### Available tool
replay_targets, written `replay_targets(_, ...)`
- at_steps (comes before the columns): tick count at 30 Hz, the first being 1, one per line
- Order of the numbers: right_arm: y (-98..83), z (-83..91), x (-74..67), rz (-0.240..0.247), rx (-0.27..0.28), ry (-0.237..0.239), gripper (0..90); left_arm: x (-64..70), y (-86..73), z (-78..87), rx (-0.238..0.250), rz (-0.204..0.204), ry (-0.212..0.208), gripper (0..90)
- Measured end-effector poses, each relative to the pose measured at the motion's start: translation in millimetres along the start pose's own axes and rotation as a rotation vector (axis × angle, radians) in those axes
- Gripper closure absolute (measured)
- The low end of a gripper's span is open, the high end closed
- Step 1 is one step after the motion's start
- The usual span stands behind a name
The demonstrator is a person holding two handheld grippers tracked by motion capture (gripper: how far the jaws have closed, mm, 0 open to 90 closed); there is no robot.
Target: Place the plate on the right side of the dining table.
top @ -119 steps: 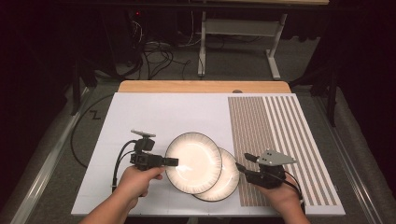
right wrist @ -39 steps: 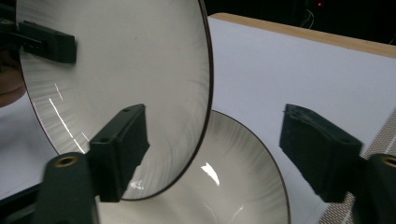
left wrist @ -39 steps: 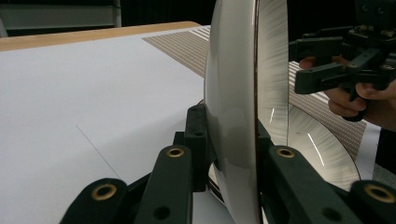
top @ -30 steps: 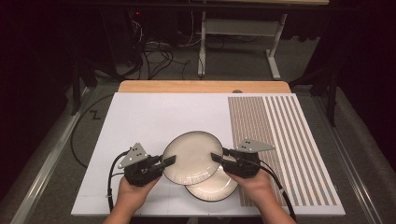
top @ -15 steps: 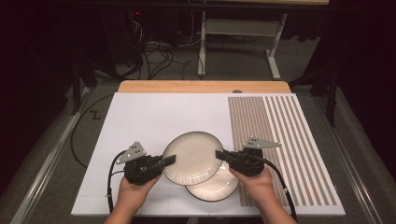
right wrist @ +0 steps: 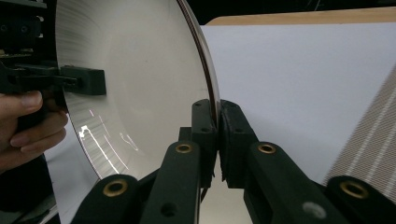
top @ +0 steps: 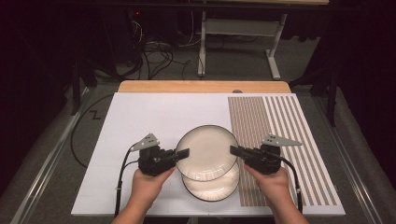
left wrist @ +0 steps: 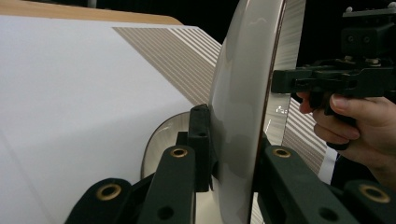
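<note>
2 plates sit near the bottom middle of the high view. The top plate (top: 207, 152) is cream with a thin dark rim, and it covers most of the lower plate (top: 212, 186), which peeks out just below it on the white mat (top: 140, 121).

The left gripper (top: 183, 153) is at the lower left of the top plate — its jaws are closed tight on the plate's left rim. In the left gripper view the rim stands between the 2 black jaws, with 1 pad pressed on each side. The right gripper (top: 236, 151) is at the lower right of the plate, and its jaws pinch the right rim the same way. Its jaws have just been closing, with the plate's rim between them. In the right gripper view the pads meet on the thin edge.

1 hand (top: 148, 184) holds the left gripper and the other hand (top: 274, 183) holds the right one. Brown stripes (top: 275, 135) run down the right part of the mat, under the right gripper.
</note>
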State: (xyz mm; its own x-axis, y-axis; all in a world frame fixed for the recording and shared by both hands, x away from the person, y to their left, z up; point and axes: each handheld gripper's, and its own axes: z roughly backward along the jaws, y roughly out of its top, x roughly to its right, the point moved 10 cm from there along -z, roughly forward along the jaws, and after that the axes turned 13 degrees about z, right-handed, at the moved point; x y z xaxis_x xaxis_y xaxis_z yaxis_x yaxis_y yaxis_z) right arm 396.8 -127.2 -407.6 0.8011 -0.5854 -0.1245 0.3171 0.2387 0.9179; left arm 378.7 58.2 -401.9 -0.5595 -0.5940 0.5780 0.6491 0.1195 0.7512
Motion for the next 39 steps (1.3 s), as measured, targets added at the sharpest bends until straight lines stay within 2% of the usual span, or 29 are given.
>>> replay_targets(7, -1.0, 26.3, 29.0, -0.033, 0.008, -0.041, 87.9, 15.1, 11.9, -36.1, -0.077, -0.020, -0.012, 79.8)
replay_targets(12, -2.6, 43.7, 47.8, -0.053, 0.017, -0.080, 87.9, 24.0, 17.8, -61.0, -0.114, -0.021, -0.028, 79.8)
replay_targets(16, -4.8, 57.4, 63.8, -0.073, 0.021, -0.116, 87.9, 29.1, 20.2, -83.4, -0.153, -0.014, -0.038, 79.7)
replay_targets(26, -19.4, 94.2, 105.3, -0.119, 0.028, -0.220, 87.7, 44.7, 22.1, -142.9, -0.241, -0.028, -0.034, 79.0)
replay_targets(35, -34.6, 118.9, 136.3, -0.162, 0.024, -0.318, 87.9, 47.9, 24.2, -192.6, -0.305, -0.036, -0.008, 77.4)
replay_targets(39, -43.3, 125.6, 148.6, -0.188, 0.022, -0.343, 87.9, 48.6, 23.9, -210.9, -0.323, -0.040, -0.005, 77.3)
